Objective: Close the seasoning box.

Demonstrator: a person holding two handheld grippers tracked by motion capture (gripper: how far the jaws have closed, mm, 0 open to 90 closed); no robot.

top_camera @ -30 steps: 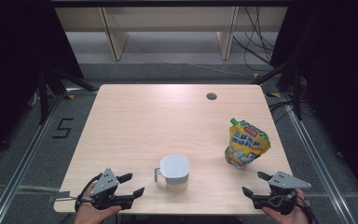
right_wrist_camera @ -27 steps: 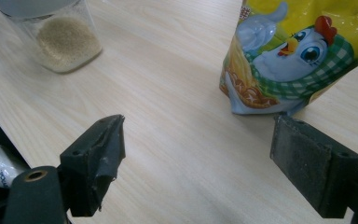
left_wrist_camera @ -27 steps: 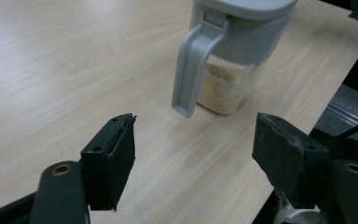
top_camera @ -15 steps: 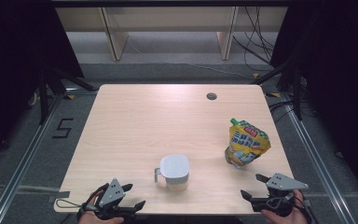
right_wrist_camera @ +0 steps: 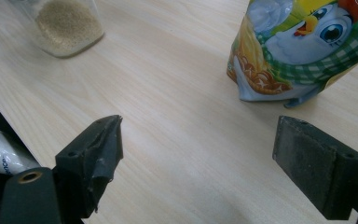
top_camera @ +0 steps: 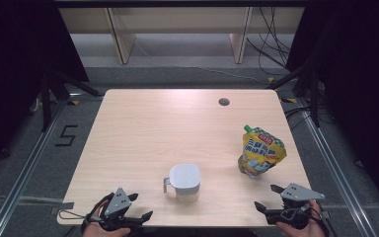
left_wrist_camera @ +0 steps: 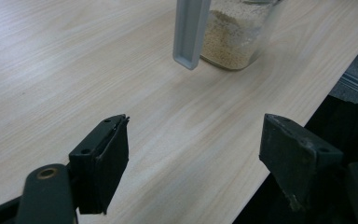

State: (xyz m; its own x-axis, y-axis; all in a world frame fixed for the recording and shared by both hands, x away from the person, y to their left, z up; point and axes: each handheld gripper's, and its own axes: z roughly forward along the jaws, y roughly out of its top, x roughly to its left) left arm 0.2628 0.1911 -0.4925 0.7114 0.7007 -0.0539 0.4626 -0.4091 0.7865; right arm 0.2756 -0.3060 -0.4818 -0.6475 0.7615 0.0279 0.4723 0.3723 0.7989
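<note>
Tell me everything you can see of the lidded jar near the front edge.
The jar stands upright on the table, near its front edge, between the two tongs and touched by neither. Its body looks like clear glass or plastic, about a third filled with pale tan grains. A light grey, rounded-square lid covers it, and a grey handle-like strip hangs down its left side. The yellow pouch stands apart to its right.

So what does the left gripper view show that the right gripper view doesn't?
Left gripper view alone: the container's grey handle hanging down its side. Right gripper view alone: the yellow cartoon pouch standing on the table, apart from the open right claw. Both share the light wood table and the clear container of pale grains, also seen at. The left claw is open and empty.
</note>
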